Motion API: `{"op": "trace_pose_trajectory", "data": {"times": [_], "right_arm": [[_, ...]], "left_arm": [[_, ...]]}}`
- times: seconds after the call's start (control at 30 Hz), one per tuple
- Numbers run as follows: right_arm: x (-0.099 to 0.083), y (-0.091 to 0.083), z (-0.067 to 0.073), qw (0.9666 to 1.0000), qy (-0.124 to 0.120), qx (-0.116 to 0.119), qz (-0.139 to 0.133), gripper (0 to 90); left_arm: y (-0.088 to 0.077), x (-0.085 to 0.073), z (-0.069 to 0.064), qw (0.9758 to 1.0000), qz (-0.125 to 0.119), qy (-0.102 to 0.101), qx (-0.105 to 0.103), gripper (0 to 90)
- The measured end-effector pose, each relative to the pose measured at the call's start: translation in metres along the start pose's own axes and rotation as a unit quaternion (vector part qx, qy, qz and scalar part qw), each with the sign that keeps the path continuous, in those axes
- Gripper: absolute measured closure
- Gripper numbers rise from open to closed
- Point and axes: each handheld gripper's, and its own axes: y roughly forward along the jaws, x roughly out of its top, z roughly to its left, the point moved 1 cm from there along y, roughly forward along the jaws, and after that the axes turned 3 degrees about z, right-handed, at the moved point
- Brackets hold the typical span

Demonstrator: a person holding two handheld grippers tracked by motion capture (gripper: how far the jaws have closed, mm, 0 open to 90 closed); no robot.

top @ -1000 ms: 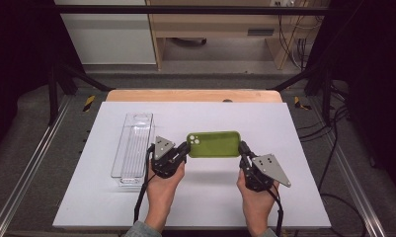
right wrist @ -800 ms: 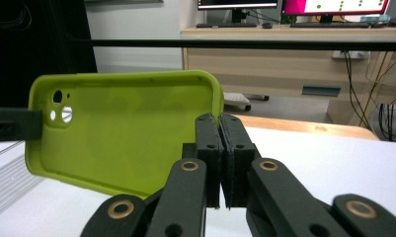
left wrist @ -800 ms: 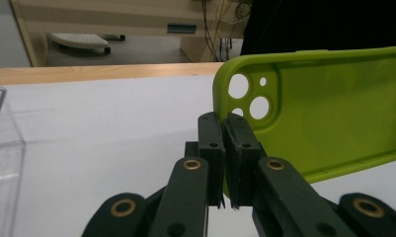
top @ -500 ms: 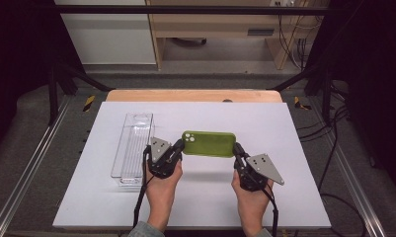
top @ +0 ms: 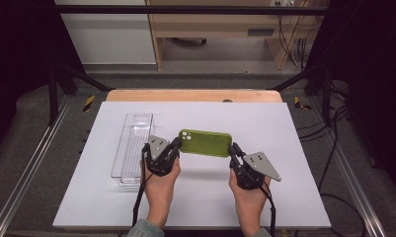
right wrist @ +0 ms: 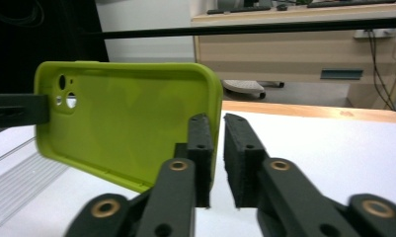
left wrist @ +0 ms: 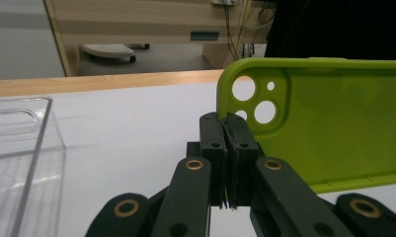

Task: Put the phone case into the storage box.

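- The green phone case [top: 205,142] sits at the centre of the high view, raised above the white counter [top: 294,133].
- The left gripper [top: 175,146] has its fingers [left wrist: 213,143] clamped on the case's camera-hole end.
- The right gripper [top: 233,150] is at the opposite end; its fingers [right wrist: 200,148] have just been opening, a gap showing beside the case's edge.
- A clear plastic tray [top: 131,148] lies left of centre.

green phone case [top: 205,143] held level above the table, camera holes leftward.
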Motion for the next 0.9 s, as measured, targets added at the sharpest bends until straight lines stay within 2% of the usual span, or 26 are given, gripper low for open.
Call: {"op": "trace_pose_trajectory", "data": {"times": [0.1,0.13,0.17,0.2,0.23,0.27,0.3,0.37,0.4,0.5,0.7,0.83,0.87,0.9], "right_arm": [[0.001,0.002,0.000,0.9998,0.005,0.020,-0.004,64.4],[0.002,0.002,0.000,0.9997,0.005,0.024,-0.006,60.3],[0.002,0.002,0.000,0.9997,0.005,0.024,-0.006,60.3],[0.004,0.001,0.000,0.9994,0.005,0.033,-0.014,52.4],[0.004,0.001,0.000,0.9994,0.005,0.033,-0.014,52.4],[0.006,0.001,0.000,0.9990,0.000,0.043,-0.015,45.9],[0.007,0.001,0.000,0.9988,-0.003,0.045,-0.018,43.2],[0.008,0.001,0.000,0.9987,-0.002,0.048,-0.017,41.5],[0.010,0.000,-0.002,0.9982,0.005,0.056,-0.020,39.3],[0.012,0.000,-0.006,0.9982,0.006,0.057,-0.018,35.8],[0.010,0.004,-0.019,0.9977,-0.010,0.067,-0.006,25.7],[0.007,0.006,-0.026,0.9969,-0.030,0.073,0.005,22.3],[0.005,0.006,-0.029,0.9964,-0.041,0.074,0.010,20.0],[0.005,0.006,-0.029,0.9964,-0.041,0.074,0.010,20.0]], "left_arm": [[0.004,0.004,0.006,1.0000,0.002,0.000,0.008,87.9],[0.005,0.008,0.009,0.9999,0.002,0.005,0.013,88.0],[0.005,0.008,0.009,0.9999,0.002,0.005,0.013,88.0],[0.005,0.011,0.012,0.9998,0.000,0.009,0.019,88.1],[0.005,0.011,0.012,0.9998,0.000,0.009,0.019,88.1],[0.006,0.015,0.013,0.9994,-0.002,0.020,0.027,88.1],[0.006,0.015,0.013,0.9994,-0.002,0.020,0.027,88.1],[0.007,0.017,0.014,0.9989,-0.003,0.029,0.038,88.1],[0.008,0.019,0.015,0.9987,-0.002,0.030,0.041,88.1],[0.009,0.019,0.020,0.9984,-0.001,0.032,0.047,88.0],[0.005,0.026,0.032,0.9972,0.003,0.047,0.058,88.0],[0.002,0.031,0.038,0.9963,0.003,0.058,0.064,88.0],[-0.001,0.035,0.043,0.9955,0.005,0.067,0.067,88.0],[-0.001,0.035,0.043,0.9955,0.005,0.067,0.067,88.0]]}}
